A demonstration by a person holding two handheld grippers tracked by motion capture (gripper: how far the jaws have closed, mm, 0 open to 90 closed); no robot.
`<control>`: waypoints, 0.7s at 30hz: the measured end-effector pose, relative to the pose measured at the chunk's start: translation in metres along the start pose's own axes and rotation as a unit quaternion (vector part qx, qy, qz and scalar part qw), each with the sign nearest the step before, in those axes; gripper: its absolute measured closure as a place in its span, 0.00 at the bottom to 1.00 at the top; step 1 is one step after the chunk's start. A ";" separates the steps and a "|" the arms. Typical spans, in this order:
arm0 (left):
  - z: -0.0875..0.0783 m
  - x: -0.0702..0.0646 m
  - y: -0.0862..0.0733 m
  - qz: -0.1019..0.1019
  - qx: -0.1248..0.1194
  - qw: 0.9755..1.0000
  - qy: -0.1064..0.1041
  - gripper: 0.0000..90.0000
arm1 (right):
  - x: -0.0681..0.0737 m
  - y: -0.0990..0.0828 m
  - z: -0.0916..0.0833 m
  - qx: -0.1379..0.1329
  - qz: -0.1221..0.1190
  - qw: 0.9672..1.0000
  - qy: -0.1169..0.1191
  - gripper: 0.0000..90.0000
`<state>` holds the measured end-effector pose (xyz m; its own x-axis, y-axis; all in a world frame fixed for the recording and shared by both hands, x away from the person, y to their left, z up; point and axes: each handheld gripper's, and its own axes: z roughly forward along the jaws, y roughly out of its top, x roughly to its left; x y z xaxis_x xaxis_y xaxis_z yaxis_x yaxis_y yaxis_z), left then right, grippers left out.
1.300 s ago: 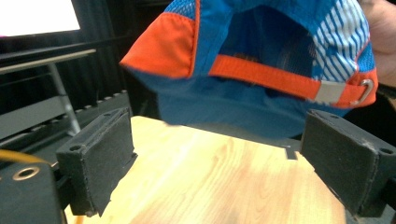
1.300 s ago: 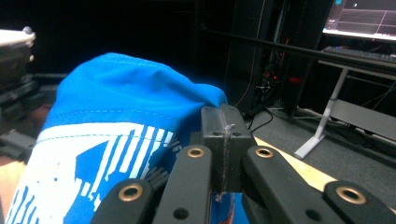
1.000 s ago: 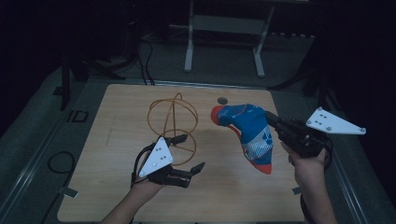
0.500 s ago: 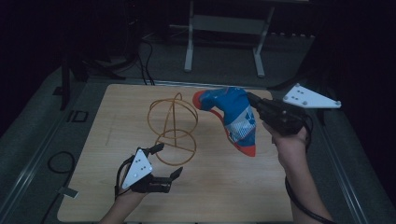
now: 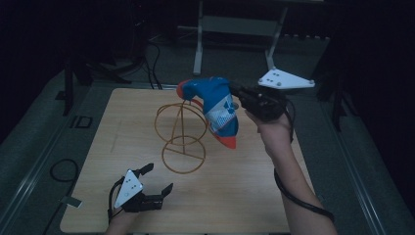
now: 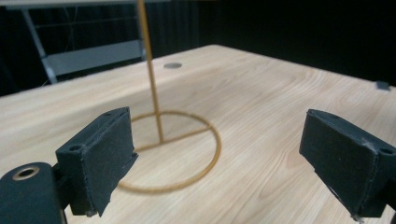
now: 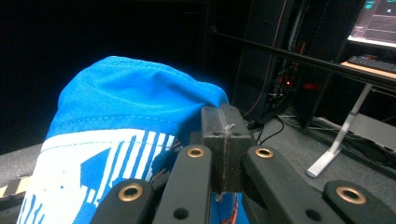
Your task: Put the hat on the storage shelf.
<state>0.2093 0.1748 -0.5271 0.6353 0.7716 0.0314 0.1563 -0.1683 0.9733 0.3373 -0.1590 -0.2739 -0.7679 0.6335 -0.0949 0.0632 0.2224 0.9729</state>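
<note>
Landmark: the wire stand (image 5: pixel 182 132), which sits upright near the middle of the bench (image 5: pixel 254 196).

Nearest, at the bench's near edge and on the near-left side of the stand, the left hand-held gripper (image 5: pixel 159 180) sits low over the wood with its jaws spread wide and nothing between them. In the left gripper view its two black pads (image 6: pixel 100 161) frame the stand's round base ring (image 6: pixel 187 154) and thin upright rod, both clear of the jaws; the left hand-held gripper (image 6: pixel 224 168) touches neither.

Beyond, on the right of the stand, the right hand-held gripper (image 5: pixel 237 93) is held up above the bench by a hand (image 5: pixel 274 134), jaws pressed together on the sock (image 5: pixel 218 110). The sock, blue with a white patterned band and orange-red toe and heel, hangs in the air at the stand's upper right, its upper end beside the stand's top loop. Whether cloth touches wire cannot be told. In the right gripper view the right hand-held gripper (image 7: pixel 223 154) pinches a fold of the sock (image 7: pixel 130 121).

Farthest, a small dark disc (image 6: pixel 173 66) lies on the bench behind the stand.
</note>
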 end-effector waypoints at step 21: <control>-0.009 0.015 -0.022 -0.022 -0.004 0.999 0.031 0.11 | 0.056 0.007 0.090 0.062 -0.035 0.996 0.060 1.00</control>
<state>0.2084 0.1956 -0.5456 0.5793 0.8151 0.0032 0.1769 -0.1295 0.9757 0.3517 -0.0551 -0.2916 -0.8436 0.5214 -0.1287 0.0792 0.3579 0.9304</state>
